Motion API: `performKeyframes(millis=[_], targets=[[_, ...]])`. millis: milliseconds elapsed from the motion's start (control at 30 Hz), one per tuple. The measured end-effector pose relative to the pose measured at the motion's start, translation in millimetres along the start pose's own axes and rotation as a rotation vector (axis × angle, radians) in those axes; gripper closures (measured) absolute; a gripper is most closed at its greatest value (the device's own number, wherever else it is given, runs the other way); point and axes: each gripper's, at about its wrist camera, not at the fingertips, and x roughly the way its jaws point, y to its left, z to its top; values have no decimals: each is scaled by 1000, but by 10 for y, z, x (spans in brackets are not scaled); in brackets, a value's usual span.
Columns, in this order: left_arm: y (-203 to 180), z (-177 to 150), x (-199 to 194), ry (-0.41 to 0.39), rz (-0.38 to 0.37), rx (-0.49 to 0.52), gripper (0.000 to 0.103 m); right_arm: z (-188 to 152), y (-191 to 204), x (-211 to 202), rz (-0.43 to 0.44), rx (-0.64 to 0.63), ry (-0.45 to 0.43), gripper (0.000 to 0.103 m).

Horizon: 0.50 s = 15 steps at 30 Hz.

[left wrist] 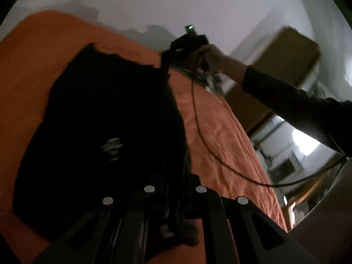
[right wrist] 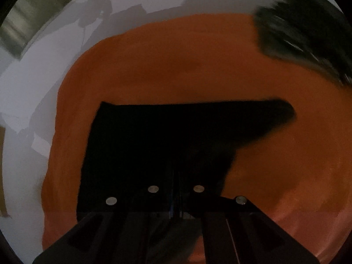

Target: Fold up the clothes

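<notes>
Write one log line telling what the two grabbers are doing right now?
left gripper: shut on black garment | right gripper: shut on black garment | surface: orange bedspread

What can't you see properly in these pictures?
- Left wrist view: the black garment is too dark to show folds or what kind it is.
- Left wrist view: the hand holding the right gripper is blurred.
- Right wrist view: the blurred dark thing at top right is cut off.
- Both views: fingertips vanish against the black cloth.
</notes>
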Motion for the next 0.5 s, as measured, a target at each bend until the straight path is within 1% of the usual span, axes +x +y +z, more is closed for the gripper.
performKeyframes(millis=[100, 167, 300, 400, 467, 500], targets=[[481, -62, -296, -50, 18, -134, 99, 292, 731, 345, -29, -88, 44, 101], [763, -111, -434, -76, 34, -209, 100, 435, 1186, 665, -42, -125, 74, 101], [1299, -267, -670, -140, 90, -352, 100, 680, 2034, 1339, -66, -183, 130, 101], [1553, -351, -722, -144, 103, -410, 100, 756, 2452, 1799, -83, -204, 160, 101], [1635, -384, -711, -125, 116, -410, 100, 788, 2665, 2095, -110, -225, 192, 101], [1656, -392, -694, -113, 130, -399, 100, 785, 2716, 2190, -128, -237, 205, 97]])
